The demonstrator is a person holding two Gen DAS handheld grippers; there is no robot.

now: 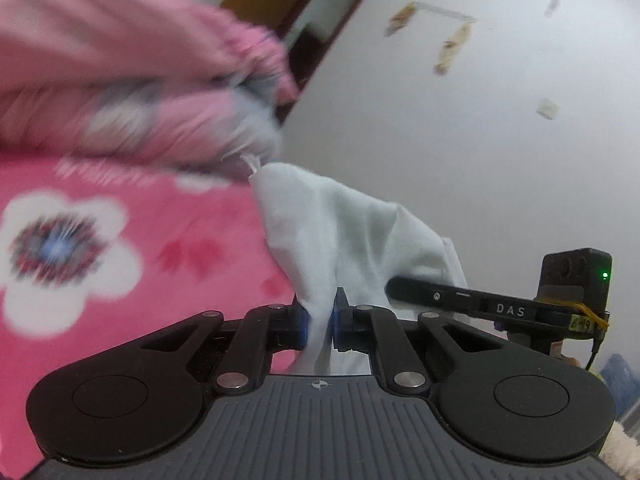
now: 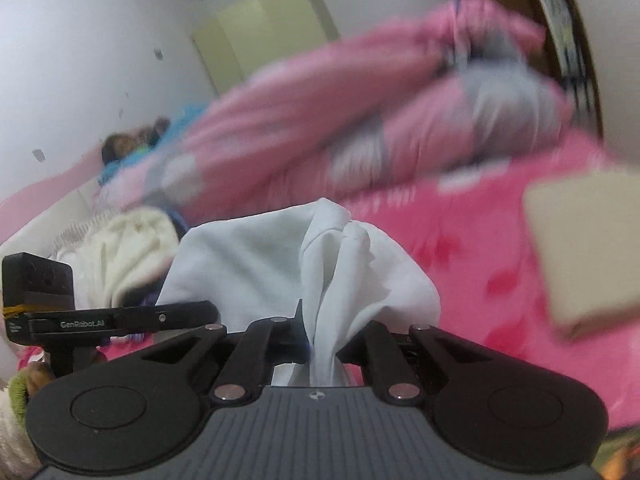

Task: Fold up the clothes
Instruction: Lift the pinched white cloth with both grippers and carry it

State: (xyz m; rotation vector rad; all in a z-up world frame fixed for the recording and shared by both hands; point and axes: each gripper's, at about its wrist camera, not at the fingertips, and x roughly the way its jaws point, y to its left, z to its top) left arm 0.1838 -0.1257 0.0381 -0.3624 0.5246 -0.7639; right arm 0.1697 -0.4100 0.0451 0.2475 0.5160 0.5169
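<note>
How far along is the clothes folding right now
Early stage. Done: the white garment is picked up, pinched by both the left hand-held gripper and the right hand-held gripper. In hand: it hangs bunched above the pink floral blanket, with no fold visible. Left: spreading and folding it, and seemingly the cream clothes beyond.

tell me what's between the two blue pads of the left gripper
A bunched fold of the pale white cloth garment lies pinched between the left gripper pads, seen in the left wrist view.
</note>
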